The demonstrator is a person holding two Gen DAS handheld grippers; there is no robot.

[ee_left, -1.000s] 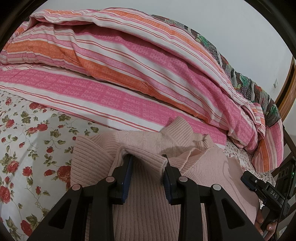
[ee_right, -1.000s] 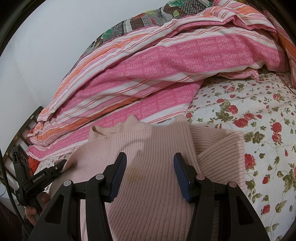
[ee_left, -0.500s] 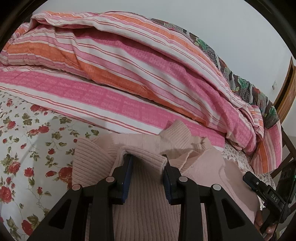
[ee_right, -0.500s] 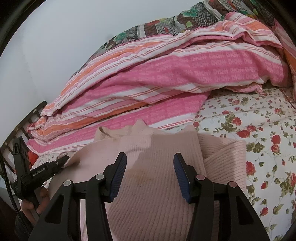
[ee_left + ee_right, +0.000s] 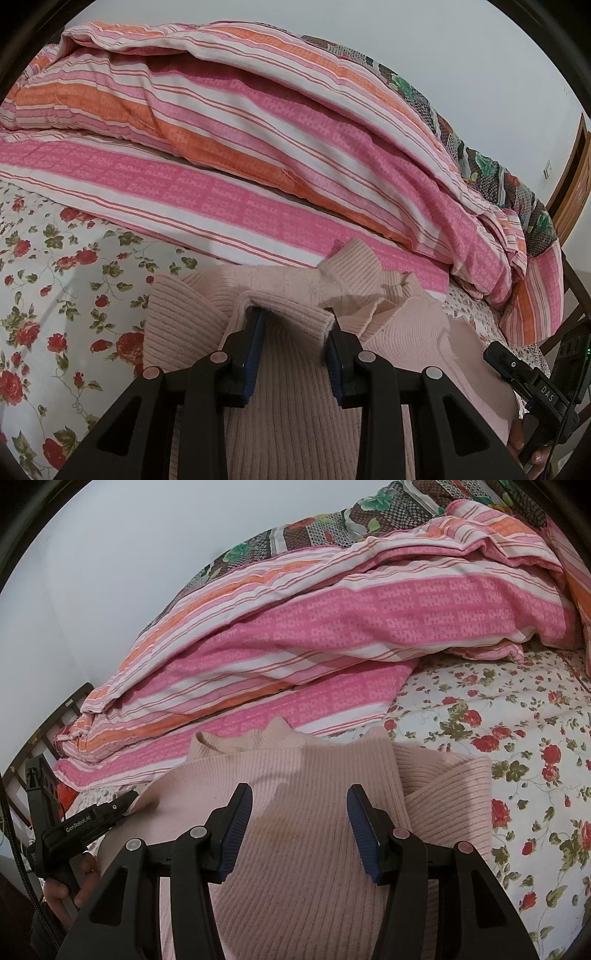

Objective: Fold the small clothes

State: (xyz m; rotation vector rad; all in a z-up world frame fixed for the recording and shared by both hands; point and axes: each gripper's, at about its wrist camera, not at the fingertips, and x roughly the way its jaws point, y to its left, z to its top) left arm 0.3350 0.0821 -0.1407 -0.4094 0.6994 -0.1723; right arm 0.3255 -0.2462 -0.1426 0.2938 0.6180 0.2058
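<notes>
A pale pink ribbed sweater (image 5: 291, 406) lies on the floral bed sheet (image 5: 55, 295), partly folded, with a sleeve doubled over at its side (image 5: 447, 794). My left gripper (image 5: 291, 325) is shut on a fold of the pink sweater, which bunches between the blue pads. My right gripper (image 5: 299, 812) is open and empty, its fingers spread just above the sweater's flat ribbed body (image 5: 295, 867). The other gripper shows at the edge of each view, at the sweater's edge (image 5: 532, 387) (image 5: 81, 823).
A heaped pink, orange and white striped quilt (image 5: 277, 147) lies along the far side of the bed, right behind the sweater. A dark patterned blanket (image 5: 332, 524) sits behind it against the wall. A wooden bed frame (image 5: 572, 184) stands at the right.
Both grippers have lifted or tilted slightly, so the quilt sits lower in view. The left stays clamped on the sweater fold; the right stays open.
</notes>
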